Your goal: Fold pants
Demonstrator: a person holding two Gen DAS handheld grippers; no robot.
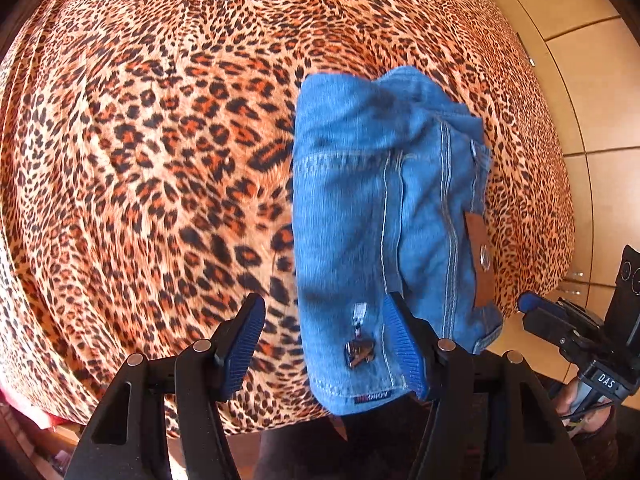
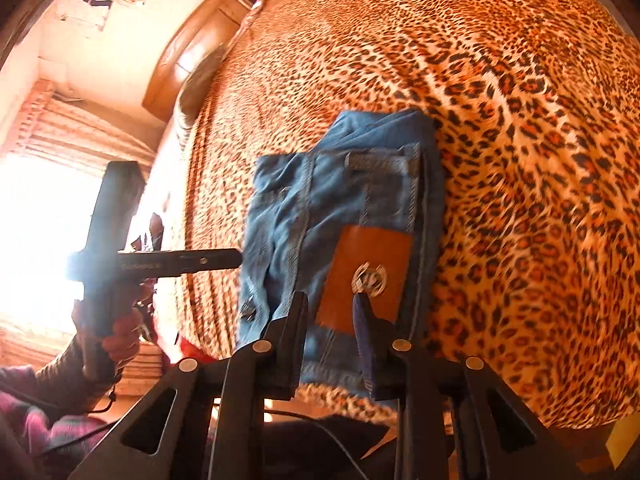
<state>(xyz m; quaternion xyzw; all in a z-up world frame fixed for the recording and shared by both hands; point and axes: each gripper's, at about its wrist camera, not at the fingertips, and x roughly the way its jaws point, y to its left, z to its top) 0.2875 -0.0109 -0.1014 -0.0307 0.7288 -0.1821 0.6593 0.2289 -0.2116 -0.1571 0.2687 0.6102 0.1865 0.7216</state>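
Pants [image 1: 384, 220] lie folded; left gripper [image 1: 324, 344] jaws wide, right gripper [image 2: 332, 340] jaws narrowly parted, both empty.

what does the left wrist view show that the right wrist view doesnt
Only the left wrist view: the tiled floor, a metal zipper pull on the jeans, and the right gripper from the side.

Only the right wrist view: a bright window, a wooden headboard, and the hand holding the left gripper's handle.

Both: the folded jeans with the brown patch, lying near the edge of the leopard-print bed. Neither gripper holds the jeans.
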